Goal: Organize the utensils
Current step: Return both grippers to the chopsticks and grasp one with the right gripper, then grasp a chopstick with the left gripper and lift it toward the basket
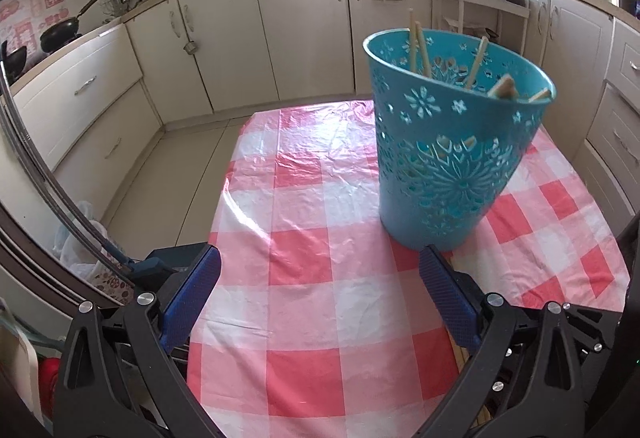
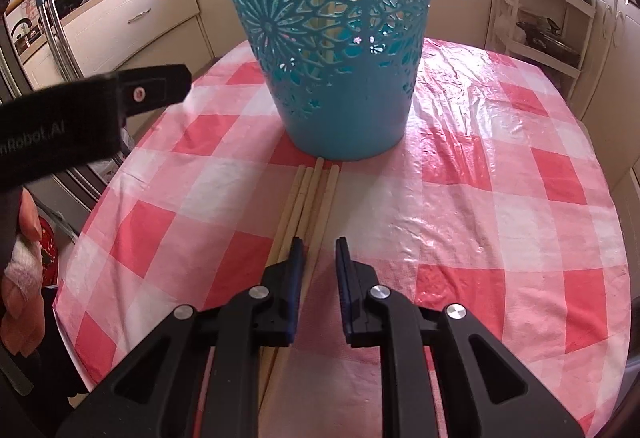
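Right wrist view shows your right gripper [image 2: 319,250] narrowly spread, gripping nothing, over chopsticks [image 2: 308,197] just before the basket [image 2: 332,37]; your left gripper [image 1: 320,270] gapes wide.

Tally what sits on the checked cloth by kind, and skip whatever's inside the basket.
Teal basket: 1
Chopsticks, lying loose in front of it: 4, as far as the tips show
Total: 5
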`<state>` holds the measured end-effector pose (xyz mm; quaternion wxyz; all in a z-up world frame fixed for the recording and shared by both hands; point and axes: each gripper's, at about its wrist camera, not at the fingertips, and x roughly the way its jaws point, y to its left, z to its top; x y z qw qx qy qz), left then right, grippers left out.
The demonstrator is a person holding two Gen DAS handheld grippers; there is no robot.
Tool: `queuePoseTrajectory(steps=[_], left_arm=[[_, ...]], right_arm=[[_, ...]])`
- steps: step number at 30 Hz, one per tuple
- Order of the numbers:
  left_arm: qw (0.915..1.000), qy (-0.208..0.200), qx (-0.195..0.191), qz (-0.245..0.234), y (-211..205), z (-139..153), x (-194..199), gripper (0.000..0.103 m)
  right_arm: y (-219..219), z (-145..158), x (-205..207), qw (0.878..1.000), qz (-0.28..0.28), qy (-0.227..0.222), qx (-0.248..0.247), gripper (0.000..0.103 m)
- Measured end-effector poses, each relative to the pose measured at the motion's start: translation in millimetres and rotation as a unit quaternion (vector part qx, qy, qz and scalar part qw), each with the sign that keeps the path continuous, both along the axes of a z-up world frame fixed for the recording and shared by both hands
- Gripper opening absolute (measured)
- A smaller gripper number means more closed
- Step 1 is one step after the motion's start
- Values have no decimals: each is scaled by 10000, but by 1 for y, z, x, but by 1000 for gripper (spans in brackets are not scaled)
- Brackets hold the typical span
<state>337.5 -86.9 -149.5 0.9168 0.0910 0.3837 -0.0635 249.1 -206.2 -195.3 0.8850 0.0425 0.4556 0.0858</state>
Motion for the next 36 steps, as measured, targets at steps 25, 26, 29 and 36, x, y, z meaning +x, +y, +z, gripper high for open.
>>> queuePoseTrajectory(steps=[25,26,29,36], left_arm=[[9896,1409,-283,49,-20,-72,-9,94],[9898,1398,-278,45,-21,-72,-8,93],[9910,1307,-297,-14,-24,-69,-6,81],[9915,1220,-407,-215,-26,-63,-2,18]], right_arm=[[-57,-3,-36,9987,-327,45,398,9],[-57,-3,-36,9986,-332,36,404,9],[-57,-4,-35,9984,-365,8,434,9],[-62,-6,-33,9973,-448,-140,564,9]])
